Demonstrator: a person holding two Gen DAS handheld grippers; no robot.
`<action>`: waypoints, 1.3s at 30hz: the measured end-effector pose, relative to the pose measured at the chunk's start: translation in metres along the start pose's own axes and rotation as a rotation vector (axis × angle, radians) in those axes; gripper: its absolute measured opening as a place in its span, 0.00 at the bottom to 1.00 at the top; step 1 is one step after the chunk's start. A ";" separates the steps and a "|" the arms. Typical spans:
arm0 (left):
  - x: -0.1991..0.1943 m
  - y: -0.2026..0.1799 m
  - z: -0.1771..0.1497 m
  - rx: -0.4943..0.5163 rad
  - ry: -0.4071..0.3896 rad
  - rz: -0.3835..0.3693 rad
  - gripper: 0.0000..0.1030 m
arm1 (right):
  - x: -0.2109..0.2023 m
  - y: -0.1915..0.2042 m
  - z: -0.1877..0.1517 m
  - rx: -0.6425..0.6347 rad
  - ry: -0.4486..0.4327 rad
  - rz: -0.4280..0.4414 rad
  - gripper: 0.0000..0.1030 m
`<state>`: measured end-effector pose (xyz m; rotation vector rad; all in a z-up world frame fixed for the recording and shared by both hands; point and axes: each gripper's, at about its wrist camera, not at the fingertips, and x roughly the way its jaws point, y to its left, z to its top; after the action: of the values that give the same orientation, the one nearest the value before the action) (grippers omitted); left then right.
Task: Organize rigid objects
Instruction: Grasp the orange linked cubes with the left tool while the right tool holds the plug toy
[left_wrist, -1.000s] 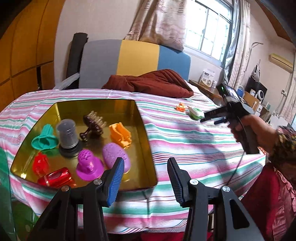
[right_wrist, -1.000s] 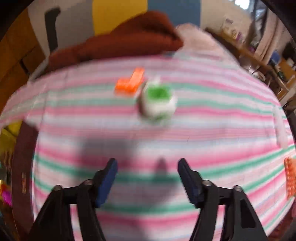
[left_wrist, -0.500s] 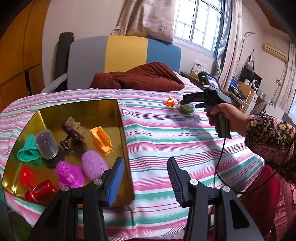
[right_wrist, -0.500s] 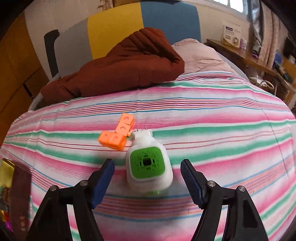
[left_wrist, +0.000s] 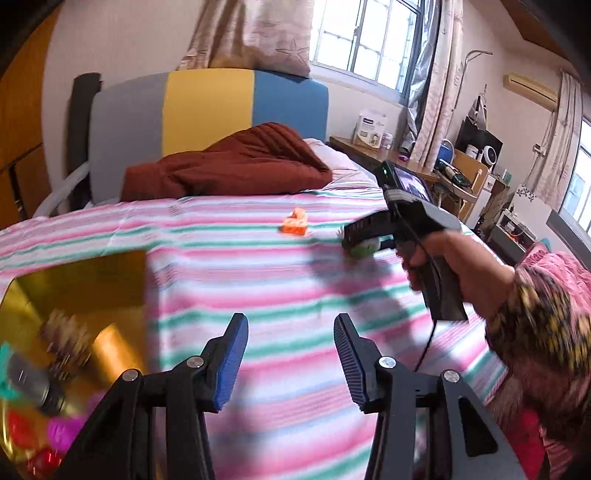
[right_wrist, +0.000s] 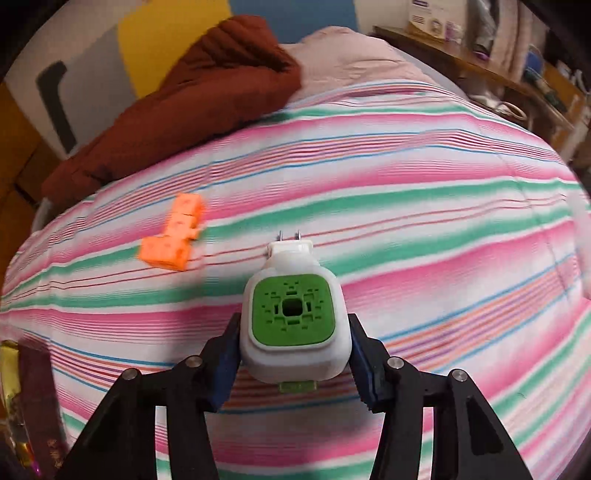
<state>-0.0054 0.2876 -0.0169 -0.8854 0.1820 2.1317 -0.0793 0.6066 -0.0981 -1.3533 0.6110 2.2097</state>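
A white plug-in device with a green face (right_wrist: 293, 314) lies on the striped bedcover, and the closing jaws of my right gripper (right_wrist: 293, 354) have it between them, both pads against its sides. An orange block piece (right_wrist: 173, 236) lies just left of it. In the left wrist view the right gripper (left_wrist: 364, 240) hides most of the device, with the orange piece (left_wrist: 295, 223) to its left. My left gripper (left_wrist: 291, 354) hangs open and empty over the cover. The gold tray (left_wrist: 92, 273) at left holds several blurred coloured toys.
A brown blanket (left_wrist: 229, 166) lies bunched at the head of the bed below a grey, yellow and blue headboard (left_wrist: 207, 110). A person's hand (left_wrist: 443, 254) and patterned sleeve (left_wrist: 535, 325) hold the right gripper. Cluttered desks (left_wrist: 454, 177) stand beyond the bed's right edge.
The right gripper came down around the white and green device and its jaws narrowed onto it. The left gripper swung right, so the gold tray slid towards the picture's left edge.
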 end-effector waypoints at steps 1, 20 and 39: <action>0.010 -0.002 0.010 0.001 0.001 -0.006 0.48 | -0.001 -0.003 0.001 0.001 0.003 -0.013 0.52; 0.251 -0.007 0.106 0.044 0.204 0.066 0.58 | 0.007 -0.017 0.007 0.075 0.062 0.010 0.51; 0.243 0.006 0.084 -0.016 0.136 0.060 0.39 | 0.004 -0.019 0.003 0.088 0.056 0.017 0.52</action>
<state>-0.1596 0.4693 -0.1131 -1.0475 0.2638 2.1311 -0.0717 0.6246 -0.1029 -1.3736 0.7339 2.1374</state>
